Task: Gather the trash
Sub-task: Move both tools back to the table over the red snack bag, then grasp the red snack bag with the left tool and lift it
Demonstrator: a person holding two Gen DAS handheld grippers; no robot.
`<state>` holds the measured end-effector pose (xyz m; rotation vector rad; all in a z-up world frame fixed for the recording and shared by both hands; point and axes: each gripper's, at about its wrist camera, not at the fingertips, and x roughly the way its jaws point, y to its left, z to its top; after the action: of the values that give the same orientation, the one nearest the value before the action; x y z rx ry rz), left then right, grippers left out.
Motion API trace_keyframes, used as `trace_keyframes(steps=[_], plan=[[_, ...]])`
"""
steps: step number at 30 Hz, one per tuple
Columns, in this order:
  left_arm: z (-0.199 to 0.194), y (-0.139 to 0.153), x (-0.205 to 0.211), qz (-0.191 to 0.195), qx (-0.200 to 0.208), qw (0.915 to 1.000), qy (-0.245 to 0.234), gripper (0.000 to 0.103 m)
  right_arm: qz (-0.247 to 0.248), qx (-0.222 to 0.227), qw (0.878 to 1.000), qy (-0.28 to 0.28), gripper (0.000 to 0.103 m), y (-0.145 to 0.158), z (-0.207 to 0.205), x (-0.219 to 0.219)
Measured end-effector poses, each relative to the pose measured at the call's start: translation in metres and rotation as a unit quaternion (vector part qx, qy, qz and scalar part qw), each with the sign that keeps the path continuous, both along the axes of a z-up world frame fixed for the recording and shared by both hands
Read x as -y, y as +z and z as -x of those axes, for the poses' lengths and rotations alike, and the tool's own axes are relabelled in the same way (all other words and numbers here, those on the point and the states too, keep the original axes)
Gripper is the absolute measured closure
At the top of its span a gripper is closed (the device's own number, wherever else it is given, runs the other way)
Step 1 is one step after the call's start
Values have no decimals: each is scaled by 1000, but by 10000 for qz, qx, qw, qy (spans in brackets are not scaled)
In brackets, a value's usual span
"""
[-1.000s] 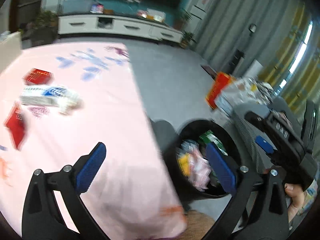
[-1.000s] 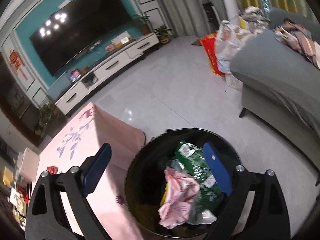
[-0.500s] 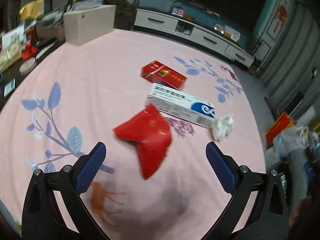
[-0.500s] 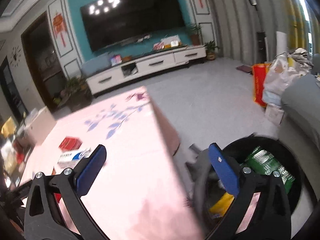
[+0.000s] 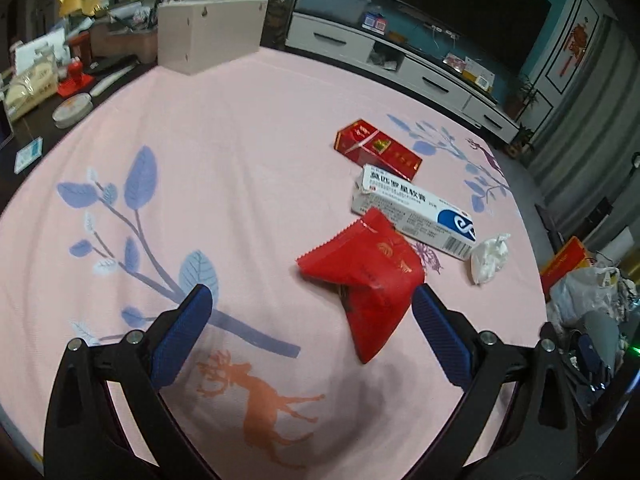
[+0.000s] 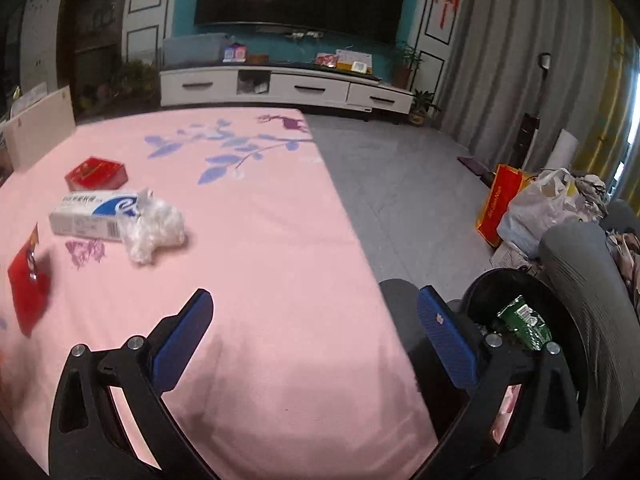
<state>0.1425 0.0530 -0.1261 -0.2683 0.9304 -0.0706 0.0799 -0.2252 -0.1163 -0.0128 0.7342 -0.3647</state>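
Trash sits in two places: some already in the bin [image 6: 520, 320] on the floor off the table's right edge, four pieces left on the table [image 5: 240, 160], clustered at right. Largest to smallest: white box [image 5: 416, 212], red wrapper [image 5: 368, 280], red pack [image 5: 376, 148], tissue wad [image 5: 490, 256]. Wrapper overlaps the box's near edge.

Left gripper [image 5: 312, 336] jaws wide apart, empty, low over the cloth, wrapper just ahead near its right pad; likely the next grab. Right gripper [image 6: 316, 336] also spread, empty, straddling the table edge beside the bin.
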Motion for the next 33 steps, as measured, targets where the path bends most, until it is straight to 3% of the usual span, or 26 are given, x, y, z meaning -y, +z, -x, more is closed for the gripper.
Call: trace_keyframes(steps=[7, 15, 17, 20, 22, 24, 29, 33], plan=[[-14, -20, 12, 95, -301, 9990, -307, 7, 112, -11, 9999, -29, 4, -3, 1, -3], [-18, -25, 41, -78, -189, 9981, -573, 14, 43, -21, 10000, 12, 4, -5, 0, -3], [-19, -26, 47, -282, -138, 9980, -543, 21, 36, -51, 10000, 22, 4, -6, -1, -4], [-19, -25, 53, -568, -90, 9970, -518, 46, 11, -36, 10000, 30, 4, -6, -1, -4], [-19, -25, 53, -577, -46, 9972, -469, 68, -16, -23, 10000, 30, 4, -6, -1, -4], [-20, -25, 50, -525, -43, 9977, -428, 80, -34, -24, 10000, 25, 4, -6, -1, -3], [-16, -20, 32, 40, -158, 9995, -272, 82, -102, -7, 9999, 6, 4, -5, 1, -2], [4, 6, 16, 317, 171, 9992, -197, 82, -167, 9, 9999, 30, 4, -3, 2, -2]])
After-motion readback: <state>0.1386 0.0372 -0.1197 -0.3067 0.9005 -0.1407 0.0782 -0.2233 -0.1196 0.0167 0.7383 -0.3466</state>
